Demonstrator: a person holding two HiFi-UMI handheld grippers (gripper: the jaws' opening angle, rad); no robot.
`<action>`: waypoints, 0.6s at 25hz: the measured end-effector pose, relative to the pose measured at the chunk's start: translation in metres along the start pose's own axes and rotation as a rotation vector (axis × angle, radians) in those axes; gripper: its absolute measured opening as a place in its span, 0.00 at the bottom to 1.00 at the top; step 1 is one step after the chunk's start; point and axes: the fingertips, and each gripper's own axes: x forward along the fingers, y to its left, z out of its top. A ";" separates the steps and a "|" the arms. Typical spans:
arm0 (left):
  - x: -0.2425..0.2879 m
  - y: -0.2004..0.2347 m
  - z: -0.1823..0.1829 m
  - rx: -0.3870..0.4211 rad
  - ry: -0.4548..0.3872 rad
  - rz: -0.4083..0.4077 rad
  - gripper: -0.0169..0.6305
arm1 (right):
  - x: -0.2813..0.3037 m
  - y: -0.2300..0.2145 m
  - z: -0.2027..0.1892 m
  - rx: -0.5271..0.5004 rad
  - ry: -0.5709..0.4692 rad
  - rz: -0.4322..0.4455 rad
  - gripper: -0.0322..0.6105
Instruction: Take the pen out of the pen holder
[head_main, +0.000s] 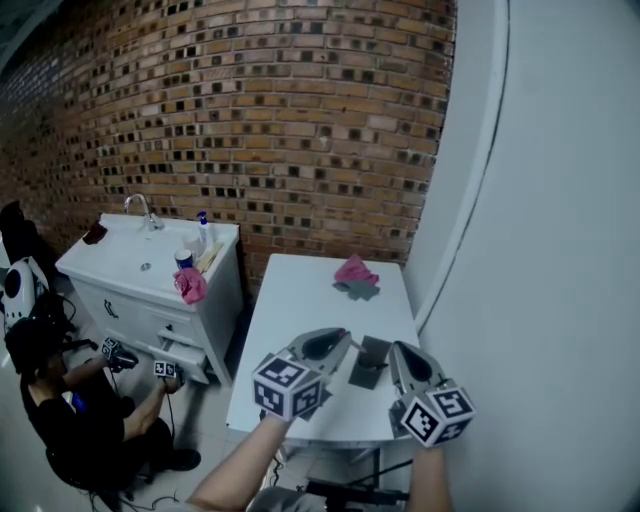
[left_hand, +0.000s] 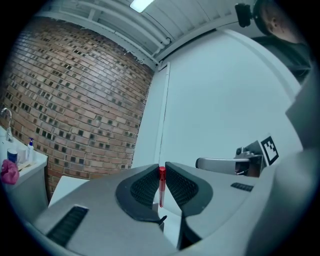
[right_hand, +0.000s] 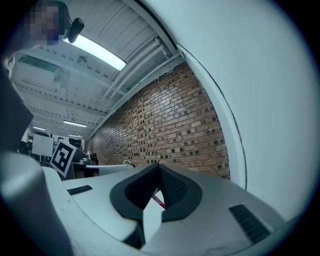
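My left gripper (left_hand: 161, 167) is shut on a slim red pen (left_hand: 161, 186), which stands upright between its pads. In the head view that gripper (head_main: 338, 342) hovers over the near end of the white table (head_main: 300, 300), just left of the dark grey pen holder (head_main: 370, 362). My right gripper (head_main: 401, 352) is just right of the holder, jaws pointing toward the far wall. In the right gripper view its fingertips (right_hand: 159, 168) meet, and the red pen (right_hand: 158, 201) shows through the gap below them. Whether anything is pinched there is hidden.
A pink cloth (head_main: 352, 270) lies on a grey pad at the table's far end. A white sink cabinet (head_main: 150, 262) with bottles stands to the left. A person (head_main: 60, 400) sits on the floor beside it. Brick wall behind, white wall on the right.
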 end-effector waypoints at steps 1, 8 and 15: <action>0.000 -0.001 0.000 -0.003 0.000 0.000 0.10 | 0.000 0.000 -0.001 -0.001 0.003 0.002 0.03; 0.001 -0.001 -0.007 -0.005 0.011 0.006 0.10 | -0.002 -0.002 -0.003 0.001 0.007 0.008 0.03; -0.002 -0.005 -0.006 -0.007 0.008 0.002 0.10 | -0.006 0.002 -0.002 0.006 0.005 0.012 0.03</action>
